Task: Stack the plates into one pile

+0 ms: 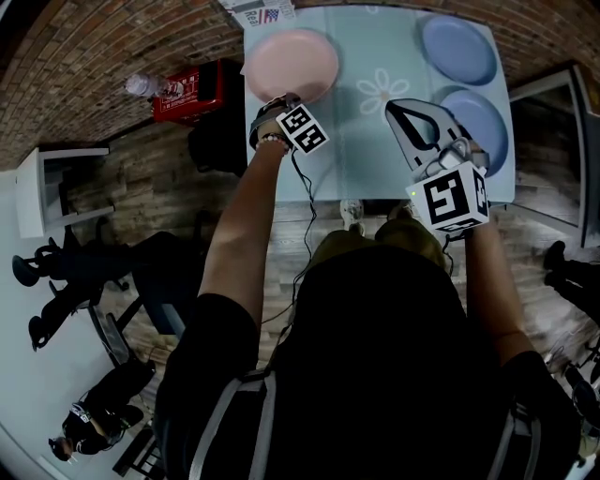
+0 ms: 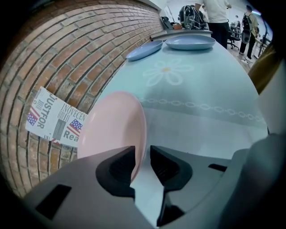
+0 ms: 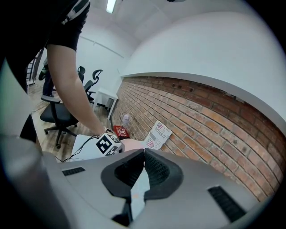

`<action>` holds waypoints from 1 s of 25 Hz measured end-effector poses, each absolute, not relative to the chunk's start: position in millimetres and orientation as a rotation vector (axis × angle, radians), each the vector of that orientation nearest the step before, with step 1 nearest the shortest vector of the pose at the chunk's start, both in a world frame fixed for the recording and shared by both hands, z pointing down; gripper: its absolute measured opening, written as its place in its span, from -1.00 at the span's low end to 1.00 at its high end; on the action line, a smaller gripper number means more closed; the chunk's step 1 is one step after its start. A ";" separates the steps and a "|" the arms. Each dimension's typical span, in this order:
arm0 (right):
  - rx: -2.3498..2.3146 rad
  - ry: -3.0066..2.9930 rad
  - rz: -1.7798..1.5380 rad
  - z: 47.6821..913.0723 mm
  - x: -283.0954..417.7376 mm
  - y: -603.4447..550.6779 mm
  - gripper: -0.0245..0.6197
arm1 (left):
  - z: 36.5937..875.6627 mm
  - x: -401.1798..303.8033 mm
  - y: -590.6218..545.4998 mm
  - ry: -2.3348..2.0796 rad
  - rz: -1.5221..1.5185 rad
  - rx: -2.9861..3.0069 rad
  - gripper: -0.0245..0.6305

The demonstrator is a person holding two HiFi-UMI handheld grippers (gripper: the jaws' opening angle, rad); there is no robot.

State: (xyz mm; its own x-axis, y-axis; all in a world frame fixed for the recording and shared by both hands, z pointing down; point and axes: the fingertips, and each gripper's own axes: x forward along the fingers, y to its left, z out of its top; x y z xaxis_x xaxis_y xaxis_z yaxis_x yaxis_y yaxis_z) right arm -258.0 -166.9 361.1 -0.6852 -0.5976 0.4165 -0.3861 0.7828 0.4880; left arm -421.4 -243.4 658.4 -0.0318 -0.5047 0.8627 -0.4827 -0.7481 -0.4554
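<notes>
A pink plate [image 1: 291, 61] [image 2: 111, 129] lies at the far left of the pale blue table [image 1: 375, 141]. My left gripper [image 1: 284, 97] [image 2: 142, 154] is at the plate's near edge, jaws open. The rim sits between them, and a gap shows beside the right jaw. Two blue plates rest at the right: one far [image 1: 457, 47] [image 2: 190, 42], one nearer [image 1: 478, 122] [image 2: 143, 50]. My right gripper [image 1: 394, 108] [image 3: 144, 152] hangs above the table left of the nearer blue plate. It is shut, with nothing in it. In the right gripper view, the pink plate [image 3: 132, 144] peeks over the jaws.
A printed leaflet [image 2: 56, 120] [image 1: 255, 13] leans on the brick wall behind the pink plate. A red box [image 1: 187, 94] with a bottle sits on the floor left of the table. Office chairs [image 1: 56, 272] and a person [image 1: 98, 422] are at the lower left.
</notes>
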 end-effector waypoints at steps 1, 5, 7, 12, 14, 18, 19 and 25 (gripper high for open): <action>0.730 -2.401 -0.490 361.7 -257.9 -166.4 -0.82 | 658.4 -421.2 -243.3 1.097 -1.956 -2.168 -0.58; 0.727 -2.402 -0.490 362.4 -257.4 -163.8 -0.82 | 656.0 -420.5 -241.0 0.994 -1.974 -2.085 -0.81; 0.730 -2.407 -0.483 362.8 -255.5 -163.9 -0.82 | 652.9 -416.9 -241.6 0.966 -1.958 -2.070 -0.82; 0.734 -2.414 -0.472 362.1 -253.2 -161.7 -0.82 | 637.0 -404.8 -240.8 0.967 -1.893 -2.107 -0.83; 0.733 -2.417 -0.475 361.7 -253.2 -161.3 -0.82 | 628.3 -401.1 -239.5 0.963 -1.873 -2.116 -0.83; 0.731 -2.423 -0.482 360.2 -256.2 -160.1 -0.82 | 606.7 -393.1 -233.7 0.961 -1.817 -2.114 -0.83; 0.730 -2.423 -0.485 359.5 -257.2 -159.1 -0.82 | 599.6 -391.1 -231.4 0.959 -1.800 -2.103 -0.83; 0.733 -2.423 -0.497 353.7 -261.1 -160.1 -0.82 | 543.4 -378.0 -222.2 0.949 -1.700 -2.072 -0.83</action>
